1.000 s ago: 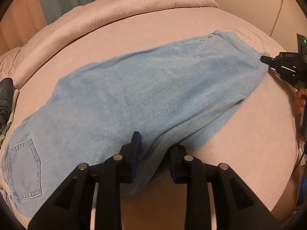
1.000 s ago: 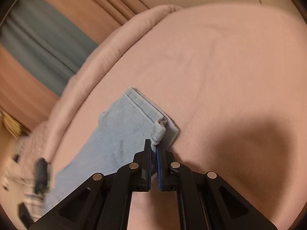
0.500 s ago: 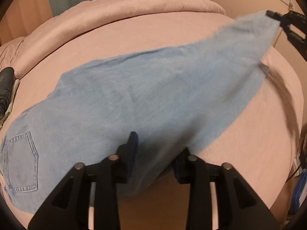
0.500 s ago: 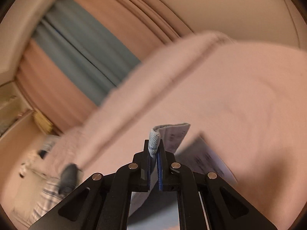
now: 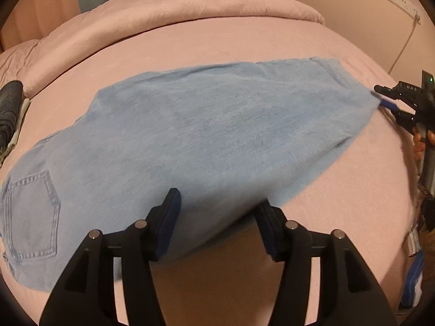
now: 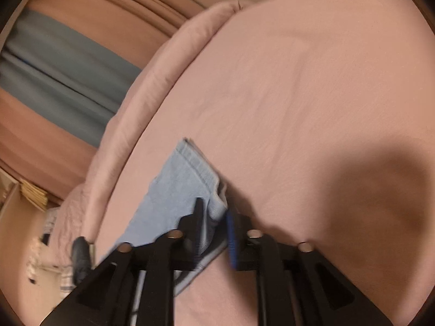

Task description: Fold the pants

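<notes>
Since half a second ago, the lifted leg end of our pants (image 5: 206, 135) has come back down onto the pink bed (image 5: 244, 40). At far left a dark shoe (image 5: 11, 108) sits by the pillow edge; beside it lies the back pocket (image 5: 32, 217). Our left gripper (image 5: 217, 225) straddles the near fold, jaws opening, pads off the denim. At right, our right gripper (image 6: 214, 220) is opening too, the hem (image 6: 201, 168) loose between its fingers.
</notes>
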